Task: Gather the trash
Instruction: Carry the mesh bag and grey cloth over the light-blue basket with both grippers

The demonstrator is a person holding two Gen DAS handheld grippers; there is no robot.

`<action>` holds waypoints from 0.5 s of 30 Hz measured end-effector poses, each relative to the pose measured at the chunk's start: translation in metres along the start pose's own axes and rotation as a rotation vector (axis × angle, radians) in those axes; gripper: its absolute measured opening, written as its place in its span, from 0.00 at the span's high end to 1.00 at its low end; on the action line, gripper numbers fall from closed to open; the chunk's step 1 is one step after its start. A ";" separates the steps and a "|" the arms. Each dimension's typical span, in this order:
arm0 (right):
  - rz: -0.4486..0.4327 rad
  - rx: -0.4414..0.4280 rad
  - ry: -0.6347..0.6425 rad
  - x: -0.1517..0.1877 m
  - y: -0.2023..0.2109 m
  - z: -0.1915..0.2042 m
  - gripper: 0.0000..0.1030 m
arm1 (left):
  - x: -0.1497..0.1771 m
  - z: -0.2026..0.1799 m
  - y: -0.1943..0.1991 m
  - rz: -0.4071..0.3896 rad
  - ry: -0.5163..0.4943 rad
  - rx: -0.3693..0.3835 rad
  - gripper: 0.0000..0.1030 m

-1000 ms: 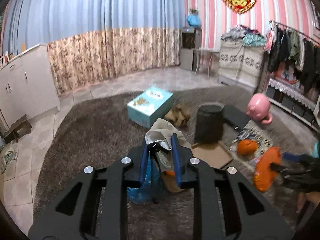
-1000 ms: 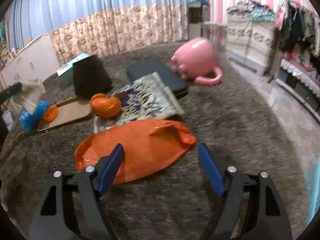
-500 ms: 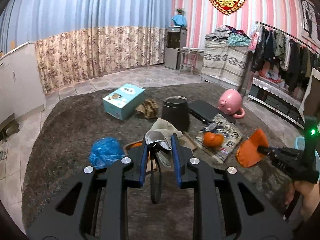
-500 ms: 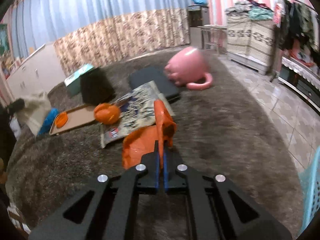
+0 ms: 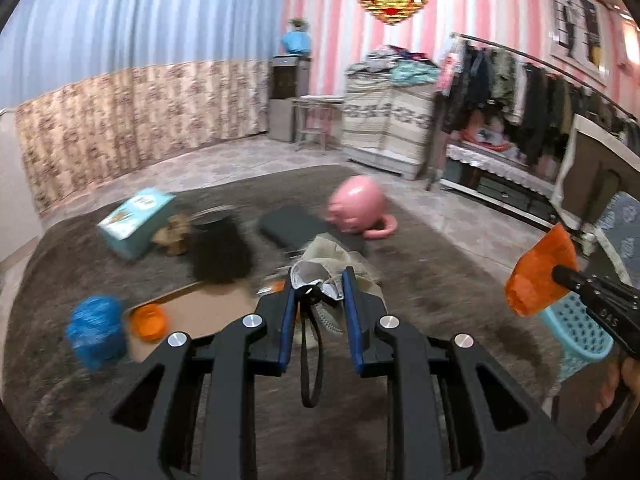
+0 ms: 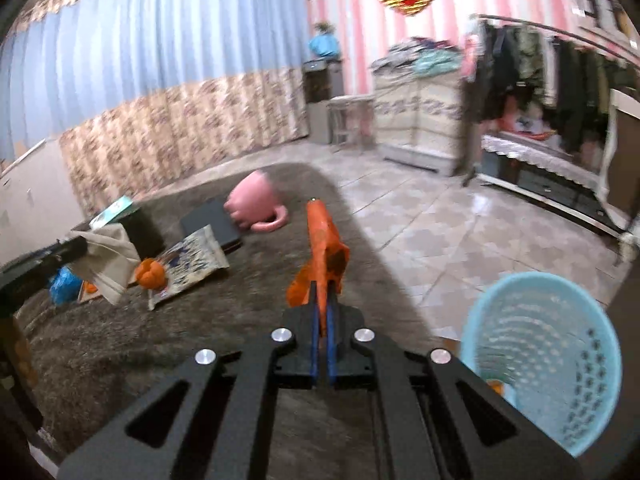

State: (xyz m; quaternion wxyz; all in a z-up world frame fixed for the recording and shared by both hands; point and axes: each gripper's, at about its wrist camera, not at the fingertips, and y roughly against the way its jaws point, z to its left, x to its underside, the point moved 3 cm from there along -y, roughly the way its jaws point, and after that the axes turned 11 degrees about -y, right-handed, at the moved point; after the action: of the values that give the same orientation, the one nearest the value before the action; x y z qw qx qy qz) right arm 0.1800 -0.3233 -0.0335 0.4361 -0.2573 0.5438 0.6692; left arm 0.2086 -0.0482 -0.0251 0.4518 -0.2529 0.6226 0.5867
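An orange plastic bag (image 6: 320,248) was pinched between the pressed-together fingers of the right gripper (image 6: 321,312) and was held up clear of the brown carpet (image 6: 248,304), just left of a light-blue perforated basket (image 6: 544,360) standing at the carpet's edge. A crumpled beige cloth with a black strap (image 5: 320,276) was clamped between the blue-padded fingers of the left gripper (image 5: 317,300), also lifted above the carpet. Both grippers were pointed forward and somewhat downward; a bare hand (image 5: 624,384) was seen under the right gripper's handle in the left wrist view.

A second earlier, the orange bag had been lying flat on the carpet between widely spread right fingers; since then the fingers had been closed on it and it had been raised and carried toward the basket. The cloth had been gripped throughout, and the left gripper's view had been swung rightward.

Left on the carpet were counted: one blue crumpled bag (image 5: 96,336), one orange fruit (image 6: 151,273), one piece of orange peel (image 5: 150,320) on one cardboard sheet (image 5: 208,308), one printed wrapper (image 6: 192,260), one black bin (image 5: 220,248), one teal box (image 5: 134,222), one dark flat cushion (image 5: 292,224) and one pink pig-shaped pot (image 5: 358,208).
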 end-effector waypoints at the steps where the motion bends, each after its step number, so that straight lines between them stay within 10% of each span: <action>1: -0.012 0.017 -0.022 -0.002 0.006 -0.010 0.97 | -0.003 -0.009 -0.002 -0.004 -0.007 0.013 0.80; 15: -0.129 0.329 -0.246 -0.009 0.051 -0.168 0.97 | -0.043 -0.195 -0.048 -0.047 -0.155 0.309 0.80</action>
State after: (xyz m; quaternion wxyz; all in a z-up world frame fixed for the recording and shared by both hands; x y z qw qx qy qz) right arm 0.1186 -0.4873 -0.0463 0.5774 -0.1332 0.5708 0.5684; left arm 0.2178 -0.2531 -0.0313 0.5456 -0.1489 0.6625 0.4911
